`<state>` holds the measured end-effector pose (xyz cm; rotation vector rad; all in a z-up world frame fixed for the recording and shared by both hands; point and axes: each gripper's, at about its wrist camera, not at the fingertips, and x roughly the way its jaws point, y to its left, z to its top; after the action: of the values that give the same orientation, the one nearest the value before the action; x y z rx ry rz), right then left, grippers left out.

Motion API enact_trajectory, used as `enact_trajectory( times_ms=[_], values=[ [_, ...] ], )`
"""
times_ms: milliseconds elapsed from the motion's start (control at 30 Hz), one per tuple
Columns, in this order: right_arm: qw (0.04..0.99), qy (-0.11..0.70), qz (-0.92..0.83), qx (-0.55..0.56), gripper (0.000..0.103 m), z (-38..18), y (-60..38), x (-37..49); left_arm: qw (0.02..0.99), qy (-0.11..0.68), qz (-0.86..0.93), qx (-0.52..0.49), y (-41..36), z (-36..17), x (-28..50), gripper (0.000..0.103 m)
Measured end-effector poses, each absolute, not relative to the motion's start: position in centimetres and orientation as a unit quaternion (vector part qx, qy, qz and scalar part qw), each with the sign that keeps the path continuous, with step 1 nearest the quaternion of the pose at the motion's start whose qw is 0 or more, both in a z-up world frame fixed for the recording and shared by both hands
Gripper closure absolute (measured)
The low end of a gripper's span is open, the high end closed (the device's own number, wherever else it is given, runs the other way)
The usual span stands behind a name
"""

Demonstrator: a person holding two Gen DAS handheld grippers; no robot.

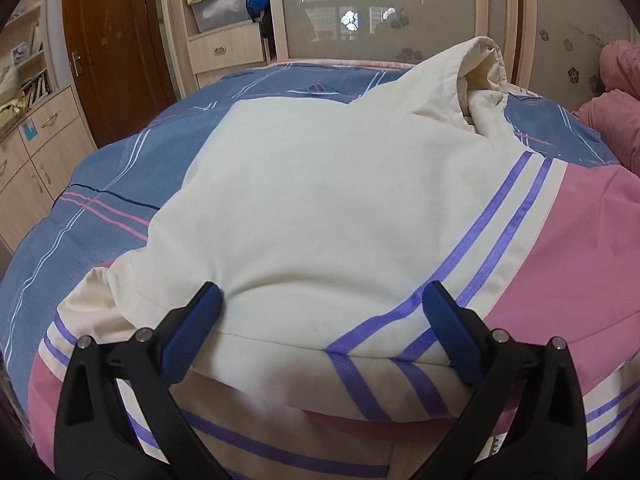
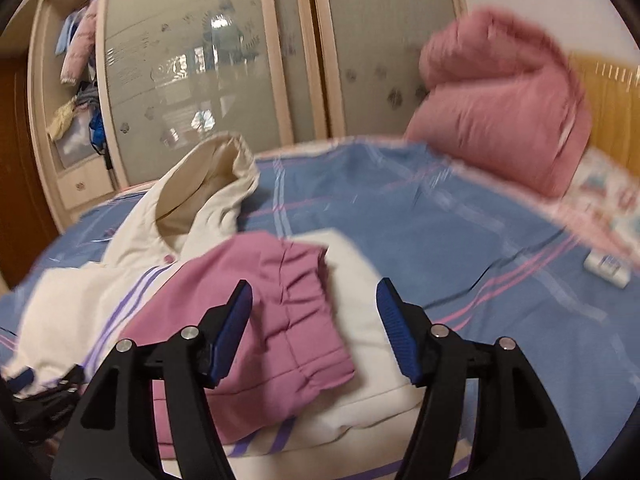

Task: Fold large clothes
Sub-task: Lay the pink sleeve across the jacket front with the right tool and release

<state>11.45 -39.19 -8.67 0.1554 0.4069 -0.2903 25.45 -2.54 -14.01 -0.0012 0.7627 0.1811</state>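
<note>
Only the right wrist view shows the pink quilt (image 2: 500, 108) at the bed's (image 2: 440, 216) head. The jacket (image 1: 320, 200) lies on the bed, hood (image 1: 476, 76) toward the wardrobe (image 1: 400, 8). Left tongs (image 1: 322, 312) spread, right tongs (image 2: 314, 304) spread, both pinching nothing.

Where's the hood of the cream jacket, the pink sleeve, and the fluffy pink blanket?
Cream jacket hood (image 1: 476, 76), left wrist view, its outer edge.
Pink quilted sleeve (image 2: 288, 300), right wrist view, mid-sleeve.
Fluffy pink blanket (image 2: 500, 108), right wrist view, its front face.
</note>
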Motion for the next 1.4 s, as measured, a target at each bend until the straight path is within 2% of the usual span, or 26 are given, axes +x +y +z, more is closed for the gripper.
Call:
enact_trajectory(
  times_ms=[167,267,367,467,567,667,800,867,967,1067,1233,1300,1400],
  values=[
    [0.966,0.178,-0.178,0.050,0.039,-8.4,-39.2,11.0,0.926,0.368,0.078,-0.011,-2.2,-14.3,25.3,0.002],
    [0.974,0.177,-0.120,0.070,0.038,-8.2,-39.2,11.0,0.924,0.376,0.069,-0.011,-2.1,-14.6,25.5,0.002],
    [0.965,0.246,-0.041,0.083,0.034,-9.5,-38.4,12.8,0.924,0.376,0.068,-0.010,-2.2,-14.6,25.6,0.002],
    [0.941,0.333,-0.065,0.019,0.028,-12.7,-36.8,15.7,0.925,0.373,0.068,-0.013,-2.1,-14.1,25.5,0.002],
    [0.930,0.359,-0.074,-0.008,0.024,-13.9,-36.3,16.9,0.935,0.348,0.066,-0.016,-2.5,-12.4,24.3,0.002],
    [0.929,0.361,-0.077,-0.016,0.024,-14.1,-36.3,17.0,0.945,0.325,0.022,0.001,-4.4,-10.7,23.2,0.002],
    [0.932,0.354,-0.077,-0.006,0.023,-14.0,-36.6,16.6,0.922,0.383,0.017,0.058,-6.3,-12.4,25.4,0.002],
    [0.940,0.325,-0.100,0.020,0.024,-13.0,-37.0,15.6,0.908,0.415,0.019,0.051,-5.8,-14.2,26.7,0.002],
    [0.949,0.270,-0.147,0.070,0.024,-11.4,-39.4,14.0,0.911,0.410,0.014,0.039,-5.3,-14.6,26.8,0.002],
    [0.948,0.254,-0.170,0.089,0.024,-10.7,-40.9,13.4,0.913,0.406,0.017,0.048,-5.4,-14.7,26.7,0.002],
    [0.968,0.179,-0.080,0.159,0.024,-9.0,-41.5,11.2,0.916,0.399,0.019,0.049,-5.5,-14.9,26.3,0.002],
    [0.970,0.190,-0.023,0.149,0.024,-8.8,-40.5,11.8,0.916,0.398,0.019,0.049,-5.6,-14.8,26.3,0.002],
    [0.954,0.274,-0.032,0.119,0.024,-11.0,-39.2,14.3,0.917,0.396,0.019,0.048,-5.5,-14.6,26.1,0.002]
  ],
)
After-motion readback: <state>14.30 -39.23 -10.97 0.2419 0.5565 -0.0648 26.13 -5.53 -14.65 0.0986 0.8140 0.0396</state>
